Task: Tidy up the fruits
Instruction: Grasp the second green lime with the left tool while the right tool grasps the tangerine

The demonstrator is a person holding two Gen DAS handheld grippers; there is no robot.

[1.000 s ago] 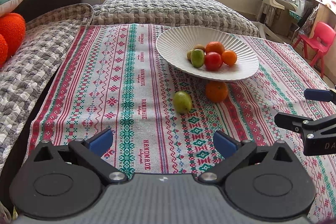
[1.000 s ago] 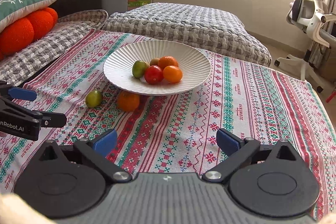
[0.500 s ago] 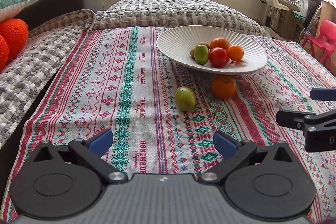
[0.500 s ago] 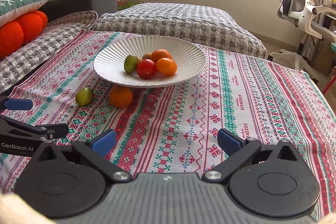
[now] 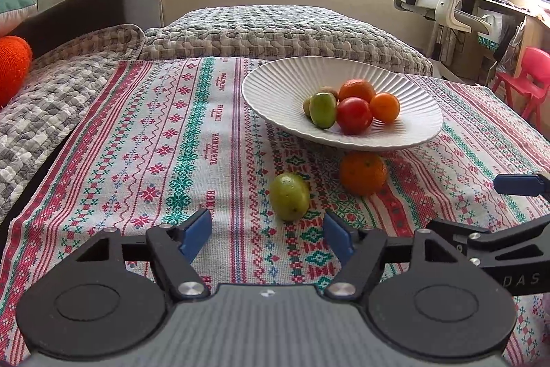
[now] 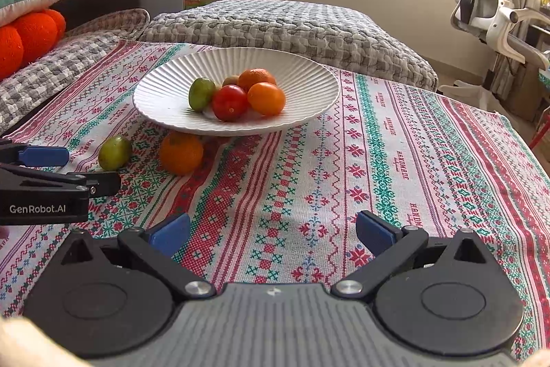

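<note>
A white ribbed plate (image 5: 275, 81) (image 6: 309, 81) on the patterned cloth holds several small fruits: green, red and orange. A loose green fruit (image 5: 288, 201) (image 6: 114, 152) and a loose orange (image 5: 362, 173) (image 6: 180, 153) lie on the cloth just in front of the plate. My left gripper (image 5: 267, 234) is open and empty, its blue pads a short way before the green fruit. My right gripper (image 6: 273, 234) is open and empty over bare cloth, to the right of the loose fruits.
A striped embroidered cloth (image 5: 154, 143) covers the surface. A grey quilted cushion (image 5: 282, 30) lies behind the plate. An orange pillow (image 6: 31, 33) and sofa arm are at the left. A white office chair (image 6: 488, 6) and a red child's chair (image 5: 522, 81) stand at the right.
The left gripper has moved forward toward the loose green fruit, and its jaws stand narrower than before. The right gripper has edged forward. The fruits have not moved.
</note>
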